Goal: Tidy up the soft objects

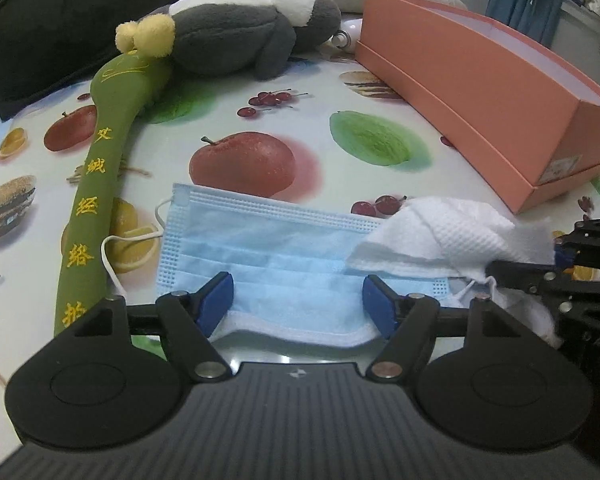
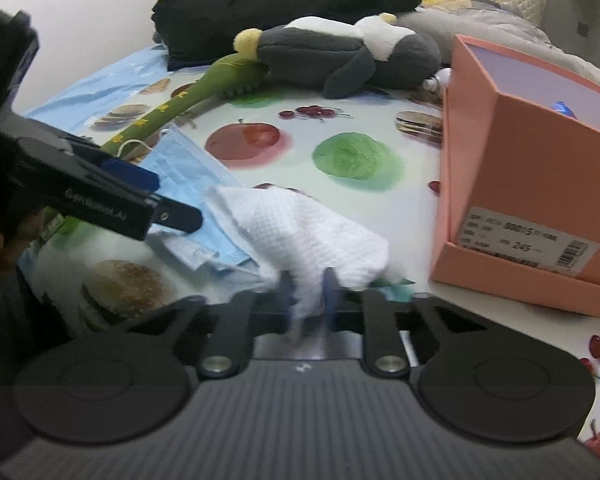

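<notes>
Box (image 1: 480, 92) is the biggest piece: pink card, lid off and sitting under it, open side up, at the right of the counter (image 1: 316, 92). Stiff walls, likely the drop target; nothing soft visible inside from here.

Penguin (image 1: 240, 36), plush, lies at the far side against a black bundle (image 1: 60, 28). Bulky but light, squashes under the pads; I'd take it by a flipper or pinch the body.

Stick (image 1: 96, 184), green padded with yellow lettering, runs from the penguin toward the near left edge. Looks firm along its length, so grip mid-shaft to stop it tipping.

Mask (image 1: 268, 248), blue pleated, lies flat on the counter near centre, ear loop trailing left. Very light, limp, hard to get under; best pinched at the raised near hem.

Cloth (image 2: 300, 224), white waffle, crumpled, rests on the mask's right end. Light, drapes, no slip risk.

Left tongs (image 1: 298, 300) stand wide, straddling the mask's near hem, pads not pressing.
Right tongs (image 2: 306, 292) are narrow, pinched on a fold of the cloth's near edge. Lifting it may drag the mask loop along.
</notes>
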Available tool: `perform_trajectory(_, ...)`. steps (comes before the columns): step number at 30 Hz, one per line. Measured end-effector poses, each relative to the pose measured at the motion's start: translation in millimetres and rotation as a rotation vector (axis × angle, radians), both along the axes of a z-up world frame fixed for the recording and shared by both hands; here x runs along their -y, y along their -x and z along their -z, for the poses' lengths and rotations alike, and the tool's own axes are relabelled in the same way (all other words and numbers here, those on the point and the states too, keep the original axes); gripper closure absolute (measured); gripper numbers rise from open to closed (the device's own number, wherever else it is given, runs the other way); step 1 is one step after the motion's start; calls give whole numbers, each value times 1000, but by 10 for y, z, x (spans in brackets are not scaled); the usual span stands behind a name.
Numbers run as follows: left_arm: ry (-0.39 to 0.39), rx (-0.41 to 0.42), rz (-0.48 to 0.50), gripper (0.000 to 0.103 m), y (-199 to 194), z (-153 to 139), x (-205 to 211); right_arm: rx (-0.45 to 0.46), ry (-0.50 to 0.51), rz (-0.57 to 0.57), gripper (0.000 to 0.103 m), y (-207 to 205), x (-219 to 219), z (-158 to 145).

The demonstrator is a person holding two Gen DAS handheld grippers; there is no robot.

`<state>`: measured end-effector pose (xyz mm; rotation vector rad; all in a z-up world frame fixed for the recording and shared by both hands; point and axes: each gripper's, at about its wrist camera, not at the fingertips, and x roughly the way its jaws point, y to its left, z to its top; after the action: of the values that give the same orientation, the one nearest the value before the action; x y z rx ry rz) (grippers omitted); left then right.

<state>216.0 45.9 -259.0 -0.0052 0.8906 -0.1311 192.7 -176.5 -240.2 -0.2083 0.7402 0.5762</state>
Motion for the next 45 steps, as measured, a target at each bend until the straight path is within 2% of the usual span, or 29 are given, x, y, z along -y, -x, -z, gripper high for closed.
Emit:
perform_trajectory(6, 1, 5, 7, 28, 45, 2, 8, -57, -80, 74, 89, -17, 197, -97)
perform_trajectory(12, 0, 8, 10, 29, 58, 2, 43, -51, -94, 147, 89, -44, 326, -183)
perform_trajectory(16, 2, 10, 19, 34, 74, -2, 75, -85, -132, 198, 89, -65, 428, -194)
perform_trajectory(21, 12, 16, 21, 53, 124, -16, 156, -130, -166, 209, 88, 0, 494, -202)
perform_trajectory(25, 22, 26, 29, 78, 163, -25, 238, -164, -224, 182, 87, 31, 499, -204)
perform_trajectory(27, 30, 26, 24, 86, 171, -33, 269, -175, -254, 169, 85, 32, 484, -214)
perform_trajectory(29, 41, 28, 14, 93, 182, -48, 289, -174, -267, 166, 78, 29, 462, -231)
perform_trajectory(31, 65, 28, 4, 94, 206, -68, 300, -168, -276, 174, 56, 24, 462, -256)
perform_trajectory(34, 64, 33, -2, 94, 256, -76, 336, -142, -293, 197, 42, 21, 490, -279)
perform_trajectory(35, 70, 35, -7, 94, 269, -83, 335, -140, -296, 207, 42, 10, 501, -272)
perform_trajectory(39, 91, 32, -24, 94, 306, -89, 318, -142, -248, 206, 42, -67, 439, -188)
perform_trajectory(43, 91, 30, -35, 94, 315, -78, 315, -132, -97, 130, 41, -106, 215, -38)
perform_trajectory(45, 87, 29, -37, 94, 311, -72, 320, -77, -27, 80, 41, -36, 108, -14)
